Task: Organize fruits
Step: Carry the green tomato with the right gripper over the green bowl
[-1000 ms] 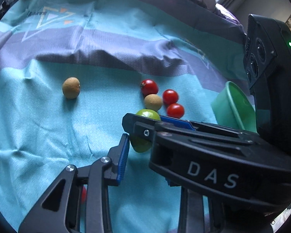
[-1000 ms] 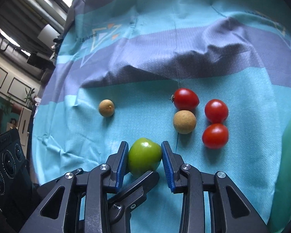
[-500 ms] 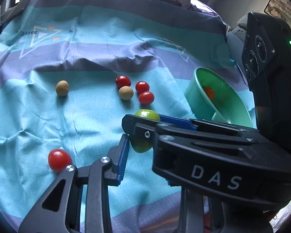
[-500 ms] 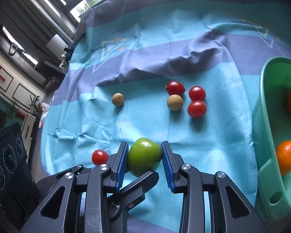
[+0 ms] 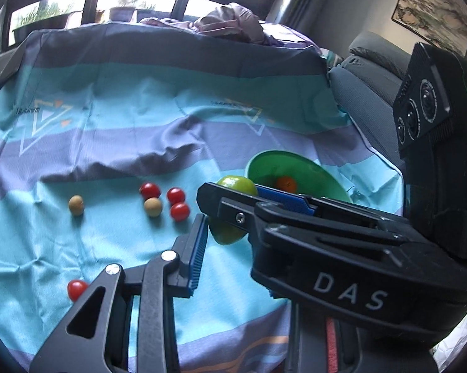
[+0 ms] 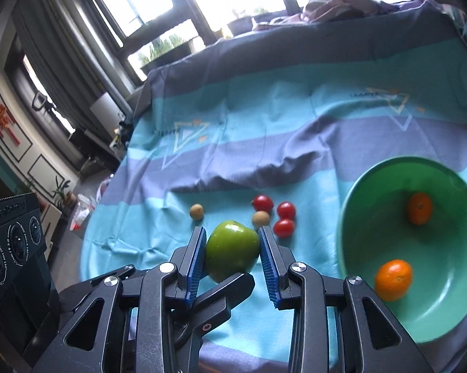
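A green apple (image 6: 231, 250) hangs above the striped cloth with my right gripper (image 6: 232, 237) shut on it, a blue pad on each side. In the left wrist view the apple (image 5: 235, 183) shows above and below the right gripper's black frame (image 5: 326, 248). My left gripper (image 5: 225, 230) has its left pad (image 5: 199, 245) right beside the apple, but the frame hides its other finger. One left finger (image 6: 224, 292) reaches under the apple. A green bowl (image 6: 345, 217) at the right holds two oranges (image 6: 392, 279).
On the cloth lie three cherry tomatoes (image 6: 286, 209) around a round brown fruit (image 6: 260, 218). A second brown fruit (image 6: 196, 210) sits to the left and a lone tomato (image 5: 77, 289) nearer the front. A grey sofa (image 5: 367, 93) stands beyond the right edge.
Both grippers have risen together with the apple, so the fruits on the cloth look smaller and farther. The green bowl with its oranges has come fully into view at the right.
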`<state>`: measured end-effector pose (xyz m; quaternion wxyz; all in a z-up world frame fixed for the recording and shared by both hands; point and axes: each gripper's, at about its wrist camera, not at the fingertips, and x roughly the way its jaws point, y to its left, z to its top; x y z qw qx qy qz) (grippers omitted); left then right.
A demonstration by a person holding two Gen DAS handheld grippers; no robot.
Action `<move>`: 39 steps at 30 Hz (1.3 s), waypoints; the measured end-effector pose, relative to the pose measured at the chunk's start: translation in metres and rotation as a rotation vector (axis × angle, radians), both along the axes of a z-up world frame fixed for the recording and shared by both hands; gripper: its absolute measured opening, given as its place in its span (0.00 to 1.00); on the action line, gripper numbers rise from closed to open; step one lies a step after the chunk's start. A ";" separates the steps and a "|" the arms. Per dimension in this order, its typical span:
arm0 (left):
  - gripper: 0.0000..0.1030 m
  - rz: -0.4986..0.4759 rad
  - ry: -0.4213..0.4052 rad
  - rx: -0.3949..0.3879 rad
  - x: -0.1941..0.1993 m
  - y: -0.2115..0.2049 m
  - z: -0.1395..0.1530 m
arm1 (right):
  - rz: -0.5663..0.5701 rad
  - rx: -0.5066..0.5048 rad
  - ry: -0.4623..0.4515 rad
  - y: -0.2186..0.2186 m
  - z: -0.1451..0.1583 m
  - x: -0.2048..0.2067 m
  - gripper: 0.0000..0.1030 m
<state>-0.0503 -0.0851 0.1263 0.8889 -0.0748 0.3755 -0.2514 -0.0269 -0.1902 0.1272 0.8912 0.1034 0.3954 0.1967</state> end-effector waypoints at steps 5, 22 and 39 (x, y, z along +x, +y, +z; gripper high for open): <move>0.31 -0.028 -0.039 0.018 -0.002 -0.029 0.011 | -0.020 0.015 -0.049 -0.028 0.012 -0.006 0.36; 0.31 -0.175 -0.011 0.056 0.023 -0.118 0.003 | -0.183 0.081 -0.030 -0.121 0.005 0.003 0.36; 0.31 -0.255 0.099 0.057 0.050 -0.155 -0.030 | -0.276 0.072 0.082 -0.162 -0.025 0.019 0.36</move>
